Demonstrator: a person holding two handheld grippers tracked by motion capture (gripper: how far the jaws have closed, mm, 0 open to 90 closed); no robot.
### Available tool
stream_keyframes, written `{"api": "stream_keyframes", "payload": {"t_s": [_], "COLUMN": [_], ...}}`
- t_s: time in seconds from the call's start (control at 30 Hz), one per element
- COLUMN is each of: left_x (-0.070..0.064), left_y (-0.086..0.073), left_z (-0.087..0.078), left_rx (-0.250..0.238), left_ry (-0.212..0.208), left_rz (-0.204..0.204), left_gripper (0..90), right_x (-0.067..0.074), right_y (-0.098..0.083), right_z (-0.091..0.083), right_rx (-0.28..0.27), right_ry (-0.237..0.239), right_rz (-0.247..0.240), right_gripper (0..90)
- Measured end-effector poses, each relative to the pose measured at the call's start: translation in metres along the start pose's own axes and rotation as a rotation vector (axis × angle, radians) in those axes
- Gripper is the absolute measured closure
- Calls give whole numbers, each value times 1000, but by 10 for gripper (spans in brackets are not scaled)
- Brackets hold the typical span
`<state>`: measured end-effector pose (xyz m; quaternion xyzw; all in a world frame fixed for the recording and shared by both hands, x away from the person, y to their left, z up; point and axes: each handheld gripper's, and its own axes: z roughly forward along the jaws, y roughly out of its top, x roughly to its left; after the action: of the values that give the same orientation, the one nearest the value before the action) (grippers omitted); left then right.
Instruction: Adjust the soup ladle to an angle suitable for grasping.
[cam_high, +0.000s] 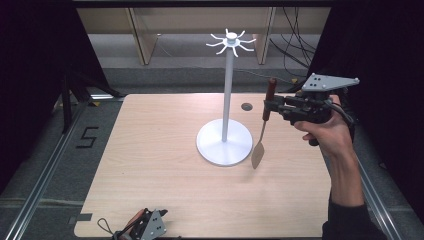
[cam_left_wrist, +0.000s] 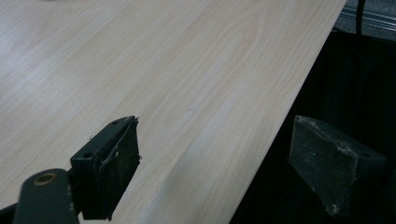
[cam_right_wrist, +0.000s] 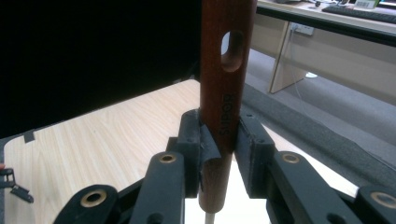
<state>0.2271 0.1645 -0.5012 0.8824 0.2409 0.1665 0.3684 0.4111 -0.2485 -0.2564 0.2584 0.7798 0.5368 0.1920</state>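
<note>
- Black jaws of the left gripper (cam_high: 145, 227) stand wide apart with nothing between them, low at the near edge of the table (cam_high: 165, 200), one jaw past that edge.
- Held in the right gripper (cam_high: 272, 106), the spatula (cam_high: 265, 122) hangs above the table, brown wooden handle up, blade down beside the stand's base; the pads (cam_right_wrist: 250, 149) press its handle from both sides.
- White stand (cam_high: 228, 100) rises mid-table, its hooks on top.

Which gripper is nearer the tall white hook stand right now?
The right. The right gripper hangs just right of the tall white hook stand, shut on a wooden-handled spatula. The left gripper rests at the table's near edge, jaws open, well away.
</note>
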Motion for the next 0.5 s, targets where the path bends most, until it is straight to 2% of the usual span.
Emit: {"api": "stream_keyframes", "payload": {"t_s": [0.03, 0.13, 0.17, 0.2, 0.23, 0.27, 0.4, 0.43, 0.47, 0.5], "left_x": [0, 0, 2, 2, 0, 0, 1, 1, 0, 0], "left_y": [0, 0, 1, 1, 0, 0, 1, 1, 0, 0], "left_z": [-1, 0, -2, -2, -1, -1, -2, -1, -1, -1], "left_rx": [12, 6, 31, 31, 11, 12, 21, 18, 6, 6], "left_ry": [20, -8, 2, 16, 7, 2, 8, 21, -1, -1], "left_rz": [19, 3, 30, 39, 16, 9, 25, 28, 4, 4], "left_gripper": [153, 153, 153, 153, 153, 153, 153, 153, 153, 153], "right_x": [0, -1, -1, -3, -2, -2, -3, -3, -3, -4], "right_y": [3, 13, 16, 19, 23, 26, 36, 39, 40, 43], "right_z": [1, 4, 4, 5, 6, 7, 11, 11, 13, 13], "right_rx": [0, -13, -11, -12, -10, -7, -3, 5, -4, 8], "right_ry": [-5, -8, -23, -31, -37, -31, -50, -52, -71, -65], "right_rz": [2, 11, 21, -1, 3, 16, 7, 10, -2, -3], "right_gripper": [738, 738, 738, 738, 737, 737, 737, 737, 738, 737]}}
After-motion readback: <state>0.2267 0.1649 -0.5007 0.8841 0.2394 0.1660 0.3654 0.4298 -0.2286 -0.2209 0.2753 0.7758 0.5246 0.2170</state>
